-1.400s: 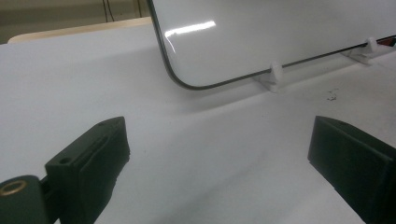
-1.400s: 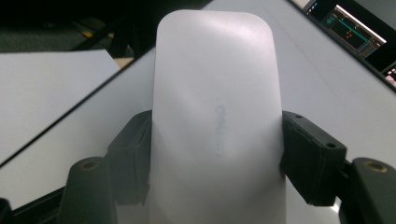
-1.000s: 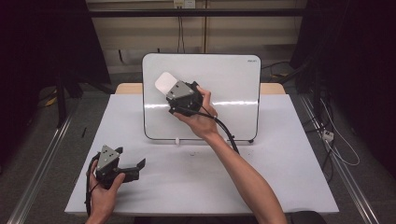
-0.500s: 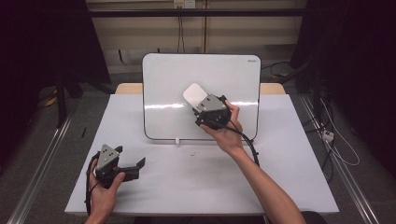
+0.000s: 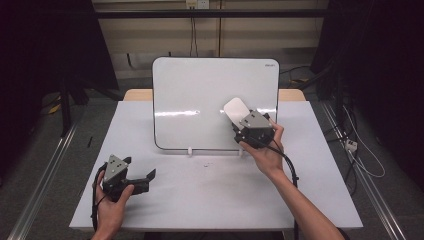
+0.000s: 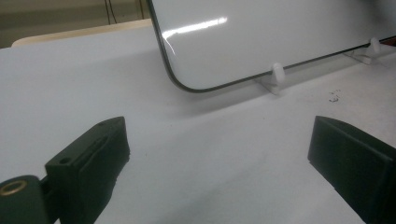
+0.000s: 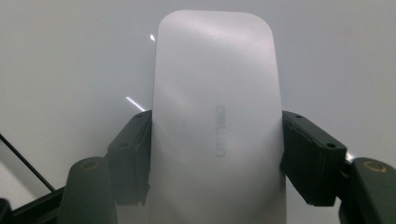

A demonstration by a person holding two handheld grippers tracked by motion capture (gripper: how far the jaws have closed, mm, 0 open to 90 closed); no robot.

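A whiteboard (image 5: 200, 90) stands upright on small white feet at the back of the white table (image 5: 200, 195). My right gripper (image 5: 239, 121) is shut on a white eraser (image 5: 235, 109) and holds it against the board's lower right part. In the right gripper view the eraser (image 7: 217, 116) sits clamped between both black jaws, flat on the board (image 7: 70, 56). My left gripper (image 5: 145, 176) rests low at the table's front left, open with nothing between its fingers. In the left gripper view the board's lower corner (image 6: 196, 70) and a foot (image 6: 275, 77) lie ahead.
A small dark smudge (image 5: 206, 165) marks the table in front of the board. A black cable (image 5: 287, 160) trails from the right gripper along the forearm. Dark curtains and floor rails flank the table.
My right gripper has swept the eraser across the board from upper left to lower right. The left gripper has stayed put.
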